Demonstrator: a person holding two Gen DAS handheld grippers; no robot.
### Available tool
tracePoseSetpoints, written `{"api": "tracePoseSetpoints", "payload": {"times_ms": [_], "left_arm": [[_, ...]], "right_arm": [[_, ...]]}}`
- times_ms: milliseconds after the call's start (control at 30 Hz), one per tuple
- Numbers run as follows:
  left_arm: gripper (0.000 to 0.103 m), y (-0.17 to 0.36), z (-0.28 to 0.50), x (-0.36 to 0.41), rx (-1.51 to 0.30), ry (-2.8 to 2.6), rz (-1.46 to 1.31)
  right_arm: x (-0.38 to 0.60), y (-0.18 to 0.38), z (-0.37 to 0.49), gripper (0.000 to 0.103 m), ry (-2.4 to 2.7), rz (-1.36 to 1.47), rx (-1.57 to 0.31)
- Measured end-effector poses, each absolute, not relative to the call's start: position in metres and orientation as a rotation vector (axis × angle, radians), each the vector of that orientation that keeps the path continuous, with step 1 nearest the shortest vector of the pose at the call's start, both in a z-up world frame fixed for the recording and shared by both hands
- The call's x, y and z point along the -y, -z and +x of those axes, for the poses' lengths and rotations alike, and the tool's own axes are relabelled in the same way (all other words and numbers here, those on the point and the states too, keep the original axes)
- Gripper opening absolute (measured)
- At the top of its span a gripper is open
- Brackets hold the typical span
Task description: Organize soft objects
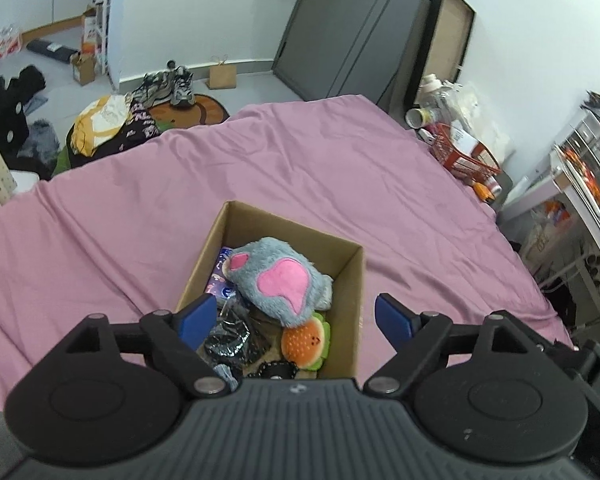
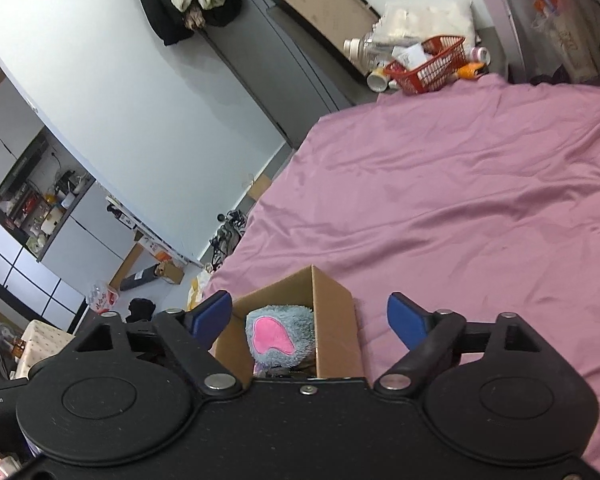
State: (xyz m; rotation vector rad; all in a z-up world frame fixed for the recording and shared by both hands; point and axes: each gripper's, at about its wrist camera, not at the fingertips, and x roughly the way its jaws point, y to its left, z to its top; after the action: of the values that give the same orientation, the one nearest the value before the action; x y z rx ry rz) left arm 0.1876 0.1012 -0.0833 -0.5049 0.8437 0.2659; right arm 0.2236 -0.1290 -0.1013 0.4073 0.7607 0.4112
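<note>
My left claw (image 1: 296, 318) and right claw (image 2: 310, 320) both hang spread wide, holding nothing, above one box (image 1: 346, 280) on the pink sheet (image 1: 320, 168). Inside: one grey plush (image 1: 278, 276), one burger toy (image 1: 305, 342), one black bundle (image 1: 232, 340).

I saw the box (image 1: 346, 280) on the bed (image 1: 340, 168), the plush toy (image 1: 276, 276) inside above the burger toy (image 1: 306, 340), a basket (image 1: 466, 152) beyond.

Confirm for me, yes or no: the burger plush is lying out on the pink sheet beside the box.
No: the burger plush sits inside the cardboard box, tucked under the grey and pink plush toy, not on the pink sheet.
</note>
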Motion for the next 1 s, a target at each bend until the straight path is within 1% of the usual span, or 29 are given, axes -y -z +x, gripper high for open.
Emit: {"api": "tracePoseSetpoints", "payload": {"times_ms": [100,200,333,400,467,600,1000], "left_arm": [[0.09,0.073,0.18,-0.092,-0.836,-0.258,-0.48],[0.091,0.065,0.173,-0.084,-0.834,-0.249,-0.463],[0.091,0.053,0.161,-0.074,-0.837,-0.235,-0.434],[0.092,0.046,0.156,-0.069,-0.835,-0.228,-0.419],[0.097,0.04,0.149,-0.065,-0.83,-0.222,-0.403],[0.102,0.031,0.137,-0.059,-0.824,-0.223,-0.378],[0.103,0.008,0.096,-0.044,-0.795,-0.193,-0.326]], "right_arm": [[0.14,0.092,0.214,0.091,-0.407,0.415,-0.741],[0.148,0.084,0.207,0.098,-0.404,0.405,-0.73],[0.158,0.075,0.195,0.103,-0.4,0.395,-0.723],[0.163,0.071,0.189,0.103,-0.398,0.391,-0.719],[0.167,0.066,0.183,0.103,-0.4,0.381,-0.718],[0.176,0.057,0.172,0.103,-0.388,0.341,-0.714],[0.191,0.033,0.132,0.103,-0.387,0.265,-0.682]]}}
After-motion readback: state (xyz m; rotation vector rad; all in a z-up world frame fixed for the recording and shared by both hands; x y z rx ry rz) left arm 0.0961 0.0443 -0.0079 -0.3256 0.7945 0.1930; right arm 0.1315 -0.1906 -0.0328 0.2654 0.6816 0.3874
